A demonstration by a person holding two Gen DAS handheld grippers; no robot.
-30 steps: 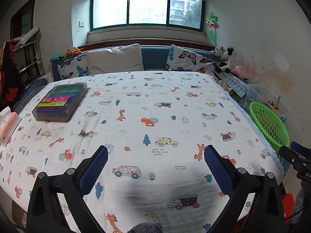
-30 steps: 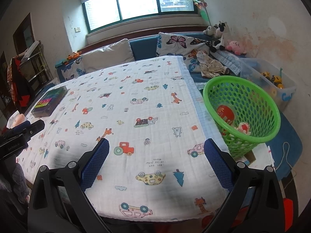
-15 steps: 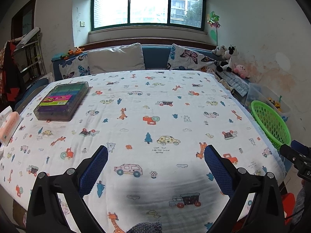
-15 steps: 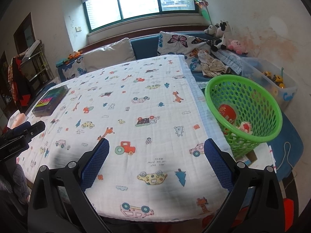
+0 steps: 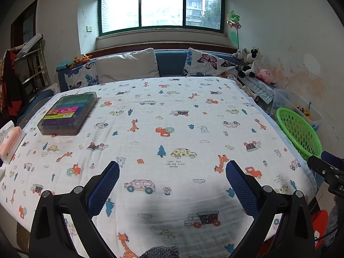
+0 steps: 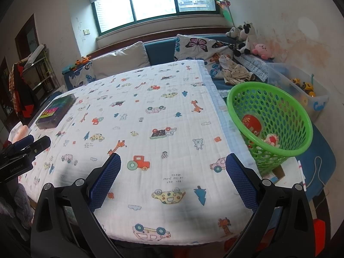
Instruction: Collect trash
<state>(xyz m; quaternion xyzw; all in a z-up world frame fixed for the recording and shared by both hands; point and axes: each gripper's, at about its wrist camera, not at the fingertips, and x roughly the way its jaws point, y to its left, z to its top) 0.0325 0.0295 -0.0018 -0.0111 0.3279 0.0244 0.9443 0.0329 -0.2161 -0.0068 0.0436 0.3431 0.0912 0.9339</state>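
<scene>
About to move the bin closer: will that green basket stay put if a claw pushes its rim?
Probably not. The green basket looks like thin perforated plastic, so likely light. It already sits tilted, holding only a few small items, so it may tip or slide.

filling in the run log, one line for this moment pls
left gripper open, empty | right gripper open, empty | green basket holds trash

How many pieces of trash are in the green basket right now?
2 are visible in the green basket in the right wrist view: a red round wrapper against the inner wall, and a crumpled red-and-white piece lower down. More may be hidden beneath them.
</scene>
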